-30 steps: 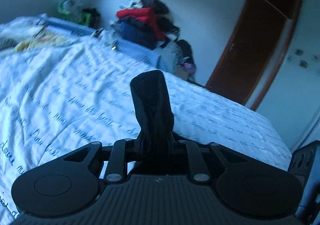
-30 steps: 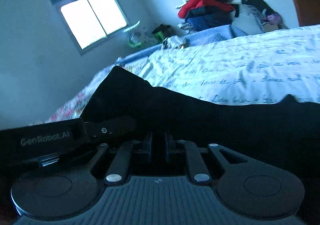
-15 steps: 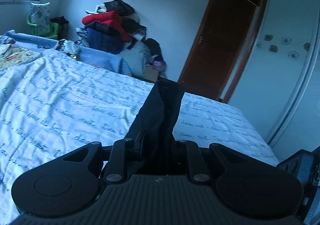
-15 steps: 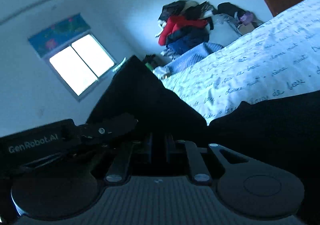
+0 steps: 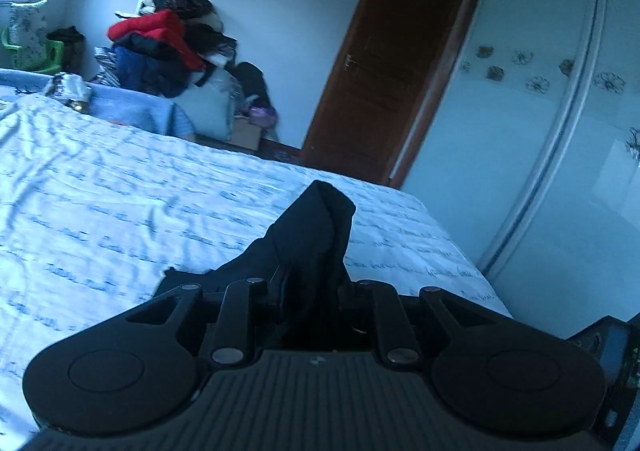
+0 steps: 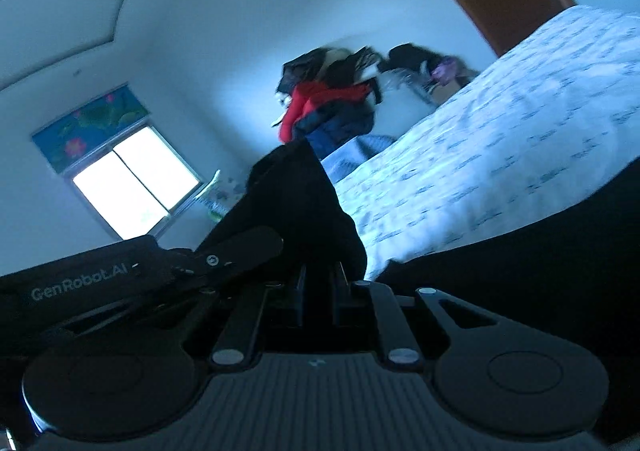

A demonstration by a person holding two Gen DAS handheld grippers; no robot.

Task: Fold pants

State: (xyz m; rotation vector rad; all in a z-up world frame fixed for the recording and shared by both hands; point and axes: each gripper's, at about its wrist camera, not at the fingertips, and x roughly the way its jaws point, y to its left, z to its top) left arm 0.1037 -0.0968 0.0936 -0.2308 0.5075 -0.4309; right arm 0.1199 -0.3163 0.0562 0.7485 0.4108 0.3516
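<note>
Black pants (image 5: pixel 312 235) bunch up between the jaws of my left gripper (image 5: pixel 310 291), which is shut on the cloth; a peak of fabric rises above the fingers. In the right wrist view my right gripper (image 6: pixel 318 287) is shut on another part of the black pants (image 6: pixel 296 203), and more dark cloth (image 6: pixel 520 267) spreads across the lower right. Both grippers hold the pants above a bed with a white script-printed cover (image 5: pixel 120 211). The fingertips are buried in the cloth.
A heap of clothes with a red garment (image 5: pixel 160 35) stands beyond the bed. A brown door (image 5: pixel 384 67) is open at the far side, next to a pale wardrobe front (image 5: pixel 540 131). A bright window (image 6: pixel 136 183) shows in the tilted right wrist view.
Both views have swept sideways across the room, the door and wardrobe coming into the left view. The right view has rolled steeply. The pants stay clamped in both grippers.
</note>
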